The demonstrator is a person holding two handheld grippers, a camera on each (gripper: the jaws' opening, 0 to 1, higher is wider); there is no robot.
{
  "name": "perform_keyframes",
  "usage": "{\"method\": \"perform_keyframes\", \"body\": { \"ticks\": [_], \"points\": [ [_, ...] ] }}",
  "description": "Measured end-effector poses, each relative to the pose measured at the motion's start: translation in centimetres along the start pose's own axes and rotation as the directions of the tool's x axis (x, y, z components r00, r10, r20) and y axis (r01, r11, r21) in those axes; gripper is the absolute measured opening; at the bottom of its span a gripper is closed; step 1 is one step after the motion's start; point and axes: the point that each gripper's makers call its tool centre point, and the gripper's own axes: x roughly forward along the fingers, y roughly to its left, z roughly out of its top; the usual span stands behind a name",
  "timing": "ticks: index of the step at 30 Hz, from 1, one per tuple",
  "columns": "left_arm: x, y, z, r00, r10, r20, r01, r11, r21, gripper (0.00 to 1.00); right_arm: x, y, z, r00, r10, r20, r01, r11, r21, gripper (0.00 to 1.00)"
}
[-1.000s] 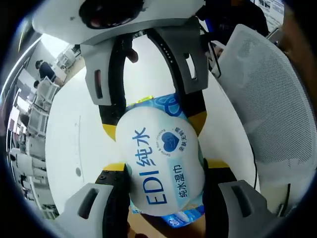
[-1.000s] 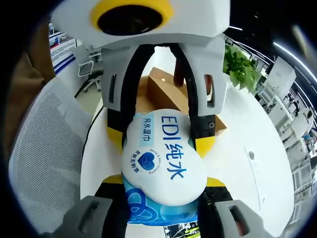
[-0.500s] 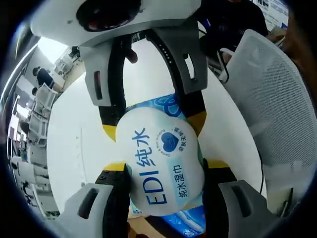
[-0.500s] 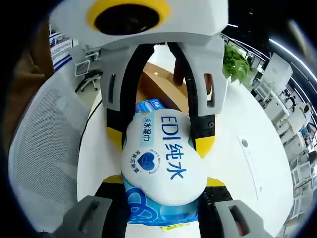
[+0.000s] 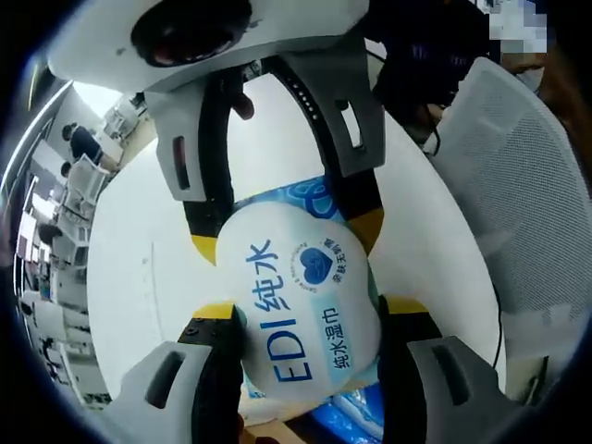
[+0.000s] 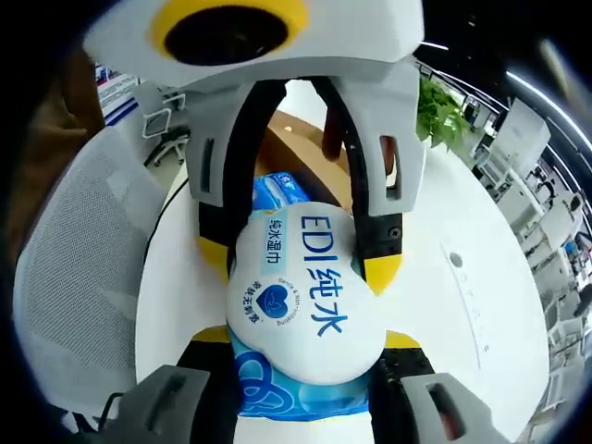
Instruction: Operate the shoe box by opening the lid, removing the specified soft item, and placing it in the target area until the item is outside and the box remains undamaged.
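A soft pack of wet wipes (image 5: 301, 305), blue with a white oval lid printed "EDI", is held in the air between both grippers. In the left gripper view my left gripper (image 5: 310, 310) is shut on its near end. The right gripper (image 5: 285, 236) comes down from the top and is shut on the far end. In the right gripper view the same pack (image 6: 301, 287) sits in my right gripper (image 6: 305, 335), with the left gripper (image 6: 298, 259) clamped from above. The brown cardboard shoe box (image 6: 296, 153) stands behind on the table, mostly hidden.
A white round table (image 6: 462, 305) lies below the pack. A white mesh chair (image 5: 546, 213) stands at its edge, also seen as the chair (image 6: 74, 268). A green plant (image 6: 442, 116) and office desks lie beyond. A person in dark clothes (image 5: 435, 55) is near the chair.
Both grippers keep their hold on the pack. The background has slid with the hands, and the box is now more covered, with more of the pack's blue far end in front of it.
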Motion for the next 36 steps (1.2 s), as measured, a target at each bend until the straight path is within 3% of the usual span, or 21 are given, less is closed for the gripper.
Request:
{"method": "perform_keyframes", "body": {
  "ticks": [12, 36],
  "points": [
    [2.2, 1.1, 0.1, 1.0, -0.007, 0.003, 0.007, 1.0, -0.023, 0.57, 0.8, -1.1, -2.1, 1.0, 0.021, -0.013, -0.021, 1.0, -0.005, 0.52],
    [6.7, 2.1, -1.3, 0.999, -0.035, -0.031, 0.033, 0.998, -0.044, 0.57, 4.0, -2.3, -5.5, 0.998, 0.061, -0.015, -0.061, 0.998, 0.009, 0.52]
  ]
}}
